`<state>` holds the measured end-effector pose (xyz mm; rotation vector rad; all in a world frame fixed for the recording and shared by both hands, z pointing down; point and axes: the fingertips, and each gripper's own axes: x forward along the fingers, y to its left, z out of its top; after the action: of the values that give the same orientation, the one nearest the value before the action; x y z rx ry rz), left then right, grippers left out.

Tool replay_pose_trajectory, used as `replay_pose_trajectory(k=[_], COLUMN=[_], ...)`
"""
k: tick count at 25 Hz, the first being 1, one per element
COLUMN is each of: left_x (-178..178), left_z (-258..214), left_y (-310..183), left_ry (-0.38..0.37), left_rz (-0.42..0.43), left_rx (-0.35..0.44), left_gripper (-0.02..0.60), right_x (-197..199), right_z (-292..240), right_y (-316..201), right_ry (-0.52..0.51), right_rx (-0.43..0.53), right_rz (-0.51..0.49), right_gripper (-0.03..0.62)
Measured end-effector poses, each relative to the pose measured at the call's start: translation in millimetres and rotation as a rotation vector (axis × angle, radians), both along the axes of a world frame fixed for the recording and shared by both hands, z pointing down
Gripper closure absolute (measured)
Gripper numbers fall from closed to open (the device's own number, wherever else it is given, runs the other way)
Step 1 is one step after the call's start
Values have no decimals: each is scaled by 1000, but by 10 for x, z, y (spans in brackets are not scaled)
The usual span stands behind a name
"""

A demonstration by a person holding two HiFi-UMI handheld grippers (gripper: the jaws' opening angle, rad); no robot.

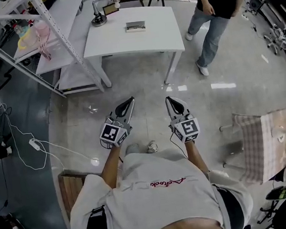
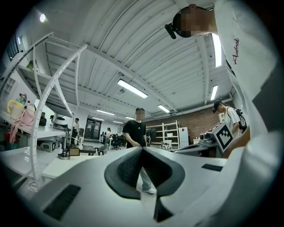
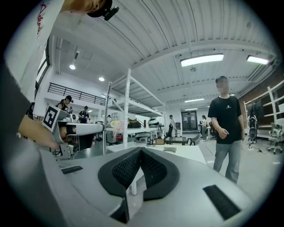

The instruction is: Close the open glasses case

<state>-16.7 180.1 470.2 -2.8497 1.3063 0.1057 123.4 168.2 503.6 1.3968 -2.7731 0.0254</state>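
The glasses case (image 1: 135, 26) is a small grey box lying near the far middle of the white table (image 1: 125, 44), well ahead of me across the floor. It also shows as a small grey shape (image 3: 169, 150) on the table top in the right gripper view. I hold both grippers level at waist height, side by side and far short of the table. The left gripper (image 1: 130, 101) (image 2: 142, 149) is shut with nothing between its pads. My right gripper (image 1: 169, 100) (image 3: 140, 150) is also shut and empty.
A person in a black shirt and jeans (image 1: 216, 7) stands at the table's right. A white shelving rack (image 1: 48, 30) stands to its left. A lamp-like stand (image 1: 98, 18) sits at the table's far left corner. Cables and a power strip (image 1: 34, 144) lie on the floor at left, and a checked-cloth table (image 1: 265, 139) is at right.
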Motion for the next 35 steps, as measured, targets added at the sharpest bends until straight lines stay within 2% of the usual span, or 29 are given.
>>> replay_pose_trajectory(k=[7, 14, 23, 35], left_x=[95, 45, -42, -504], left_z=[158, 307, 461, 398], left_y=[-219, -746, -1696, -3102], left_ry=[-35, -33, -28, -13], left_rz=[-2, -7, 28, 64], left_rx=[-15, -40, -59, -89], left_gripper=[566, 566, 566, 566], right_x=[87, 47, -95, -559], right_z=[124, 211, 302, 110], right_y=[-215, -680, -1594, -3033], right_ry=[4, 7, 25, 5], right_rx=[-10, -22, -38, -35], right_rz=[-5, 2, 23, 63], right_gripper=[562, 562, 562, 562])
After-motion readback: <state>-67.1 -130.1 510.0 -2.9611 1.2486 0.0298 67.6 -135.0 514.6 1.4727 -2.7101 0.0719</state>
